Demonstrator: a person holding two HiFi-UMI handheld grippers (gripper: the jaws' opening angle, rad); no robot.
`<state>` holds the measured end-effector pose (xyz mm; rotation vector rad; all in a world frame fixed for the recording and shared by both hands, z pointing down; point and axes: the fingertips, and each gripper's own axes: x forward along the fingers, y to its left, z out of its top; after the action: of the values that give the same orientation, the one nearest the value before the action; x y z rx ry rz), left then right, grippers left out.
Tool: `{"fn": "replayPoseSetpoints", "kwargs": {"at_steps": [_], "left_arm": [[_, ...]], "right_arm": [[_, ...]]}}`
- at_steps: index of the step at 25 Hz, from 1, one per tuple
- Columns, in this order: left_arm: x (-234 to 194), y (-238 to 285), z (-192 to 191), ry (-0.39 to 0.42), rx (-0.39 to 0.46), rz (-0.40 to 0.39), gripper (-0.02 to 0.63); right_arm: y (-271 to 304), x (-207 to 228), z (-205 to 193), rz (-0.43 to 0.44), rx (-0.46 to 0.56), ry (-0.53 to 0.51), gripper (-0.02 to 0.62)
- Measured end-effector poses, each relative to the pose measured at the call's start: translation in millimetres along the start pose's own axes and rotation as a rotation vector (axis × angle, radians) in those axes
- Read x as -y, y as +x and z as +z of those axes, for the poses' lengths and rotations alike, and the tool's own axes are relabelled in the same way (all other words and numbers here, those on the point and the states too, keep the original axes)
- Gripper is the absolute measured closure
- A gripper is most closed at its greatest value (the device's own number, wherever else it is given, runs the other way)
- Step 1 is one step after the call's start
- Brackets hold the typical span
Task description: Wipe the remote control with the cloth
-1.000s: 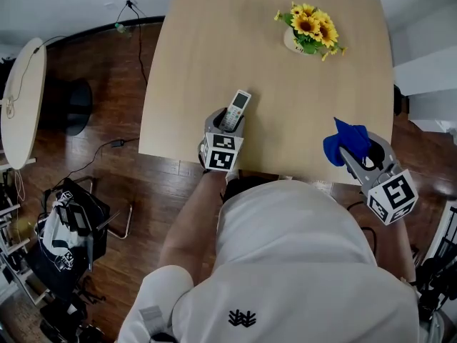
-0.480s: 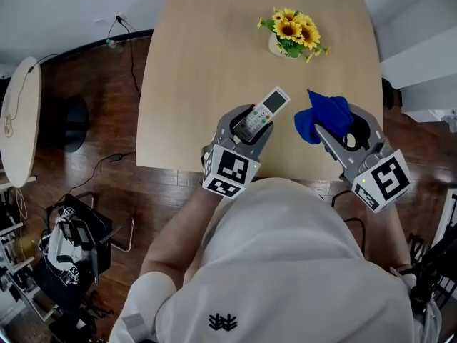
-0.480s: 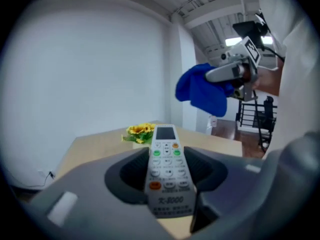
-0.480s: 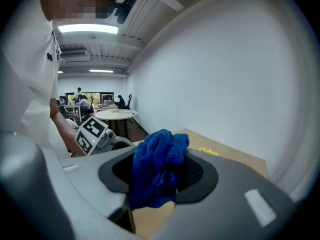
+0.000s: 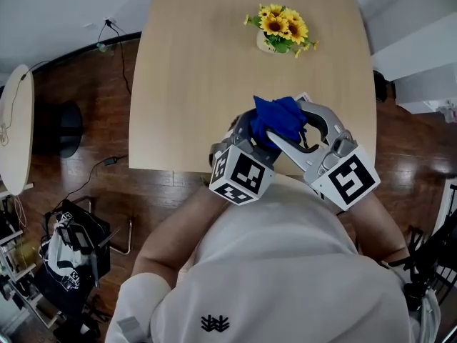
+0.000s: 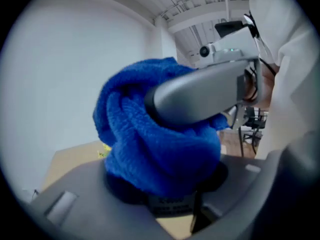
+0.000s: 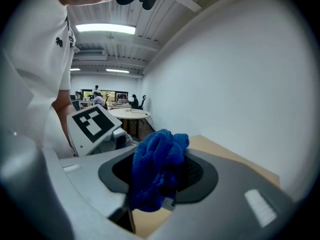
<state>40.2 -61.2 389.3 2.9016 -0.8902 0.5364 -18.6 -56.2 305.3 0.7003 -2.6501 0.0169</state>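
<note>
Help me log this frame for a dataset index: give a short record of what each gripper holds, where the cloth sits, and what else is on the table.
left gripper: shut on the remote control
right gripper: shut on the blue cloth
cloth position: bunched, pressed over the left gripper's jaws
remote visibility: mostly hidden under the cloth, only its tip shows
table: light wood
other items: sunflowers at the table's far side

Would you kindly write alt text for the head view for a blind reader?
Seen from above, the right gripper presses a blue cloth onto the remote held in the left gripper, above the near edge of a wooden table. Sunflowers stand at the far side.
</note>
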Motion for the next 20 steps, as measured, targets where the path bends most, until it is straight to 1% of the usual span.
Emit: {"fn": "replayPoseSetpoints", "kwargs": {"at_steps": [5, 8, 9, 13, 15, 17, 20], "left_arm": [[1.6, -4.5, -3.7, -0.013, 0.003, 0.011, 0.371], [2.6, -6.8, -4.0, -0.018, 0.005, 0.019, 0.37], [3.5, -7.7, -3.8, -0.019, 0.006, 0.02, 0.371], [7.3, -9.7, -2.3, -0.016, 0.014, 0.029, 0.371], [9.4, -9.6, -1.5, -0.015, 0.017, 0.032, 0.371], [11.2, -9.2, -0.5, -0.014, 0.018, 0.033, 0.371], [13.2, -9.5, 0.9, -0.011, 0.021, 0.038, 0.371]], "right_arm": [[-21.1, 38.0, -21.6, -0.115, -0.04, 0.008, 0.405], [-38.8, 68.3, -30.9, -0.175, -0.034, -0.043, 0.405], [-45.0, 77.4, -32.8, -0.198, -0.036, -0.046, 0.405], [-64.1, 103.5, -38.3, -0.271, -0.048, -0.028, 0.405], [-69.4, 107.1, -37.0, -0.284, -0.044, -0.027, 0.405], [-71.3, 102.2, -29.6, -0.275, -0.026, -0.036, 0.405], [-66.0, 76.7, -10.8, -0.215, 0.014, -0.059, 0.405]]}}
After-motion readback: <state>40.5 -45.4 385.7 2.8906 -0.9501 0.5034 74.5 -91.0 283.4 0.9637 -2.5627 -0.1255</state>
